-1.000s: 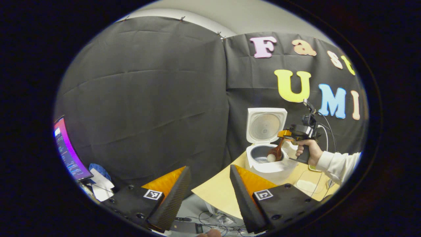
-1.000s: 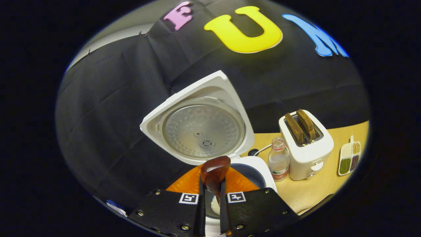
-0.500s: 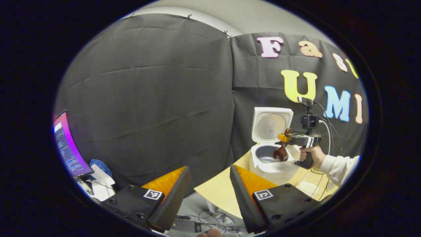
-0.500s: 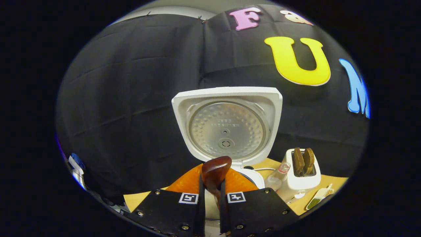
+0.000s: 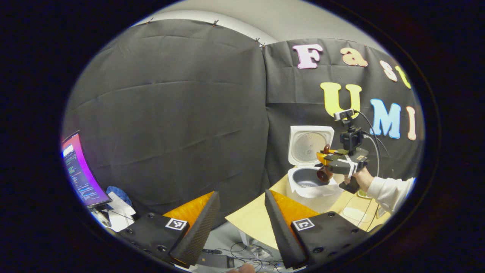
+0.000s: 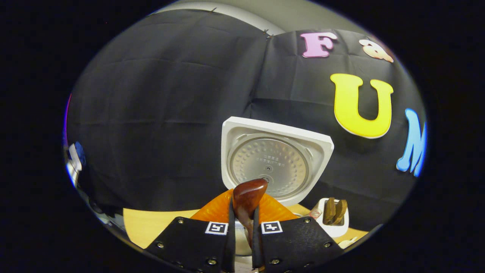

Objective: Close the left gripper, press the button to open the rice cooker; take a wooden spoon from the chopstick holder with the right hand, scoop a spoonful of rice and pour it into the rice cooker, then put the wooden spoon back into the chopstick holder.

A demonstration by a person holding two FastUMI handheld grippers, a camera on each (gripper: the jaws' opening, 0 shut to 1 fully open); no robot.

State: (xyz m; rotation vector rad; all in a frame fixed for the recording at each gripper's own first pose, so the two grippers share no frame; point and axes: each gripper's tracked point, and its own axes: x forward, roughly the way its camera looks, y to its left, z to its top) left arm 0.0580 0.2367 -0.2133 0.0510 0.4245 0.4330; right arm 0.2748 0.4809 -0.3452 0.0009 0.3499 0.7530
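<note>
Left gripper view: right hand-held gripper (image 5: 322, 157) holds wooden spoon (image 5: 324, 173) over rice cooker (image 5: 314, 189).

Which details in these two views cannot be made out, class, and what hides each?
- Rice in the rice cooker: left gripper view, too small.
- Wooden spoon bowl: right gripper view, hidden between the right hand-held gripper fingers.
- Toaster base: right gripper view, cut off by that hand-held gripper.

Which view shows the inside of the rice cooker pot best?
The left gripper view: it looks into the rice cooker pot from the side. In the right gripper view the wooden spoon and right gripper cover the pot; the raised lid shows.
</note>
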